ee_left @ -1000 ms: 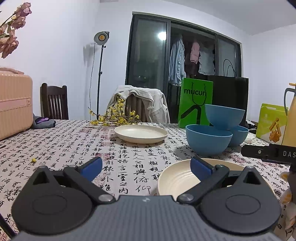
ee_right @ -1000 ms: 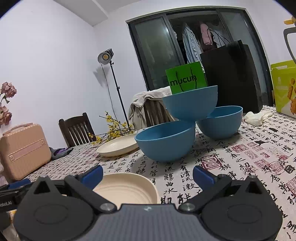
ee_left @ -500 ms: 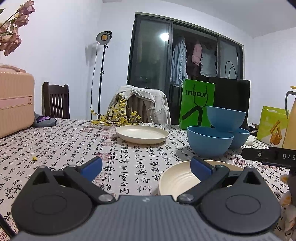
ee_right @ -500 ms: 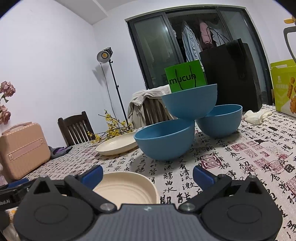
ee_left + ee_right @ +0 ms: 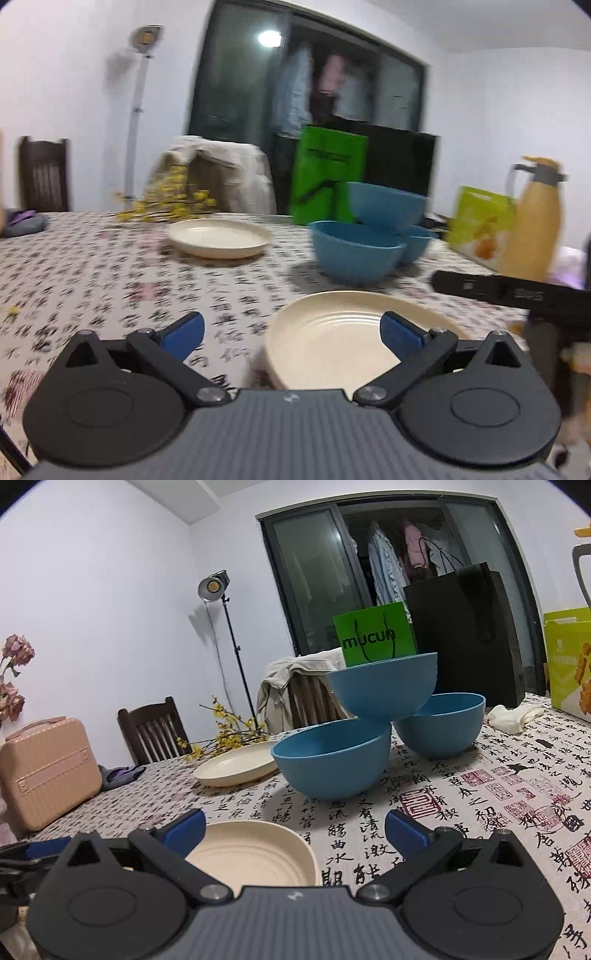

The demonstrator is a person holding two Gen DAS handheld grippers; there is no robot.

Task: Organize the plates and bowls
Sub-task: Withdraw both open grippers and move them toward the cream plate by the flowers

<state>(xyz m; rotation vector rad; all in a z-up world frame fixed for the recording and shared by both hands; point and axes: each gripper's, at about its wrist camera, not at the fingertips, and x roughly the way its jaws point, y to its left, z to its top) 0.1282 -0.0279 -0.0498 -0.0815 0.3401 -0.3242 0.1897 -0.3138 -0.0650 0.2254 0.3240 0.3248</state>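
Smearing with motion blur across the whole left wrist view; staying sharp in the right. Glowing softly from a studio lamp (image 5: pixel 211 587); glaring off dark glass doors (image 5: pixel 269 38). Bending at fisheye edges.

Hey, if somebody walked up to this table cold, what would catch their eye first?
Probably the three blue bowls at the table's middle, one perched on the rims of the other two. Next, the cream plate lying just ahead of both open grippers, the left gripper and the right gripper, with a second cream plate farther back beside the yellow flower sprigs.
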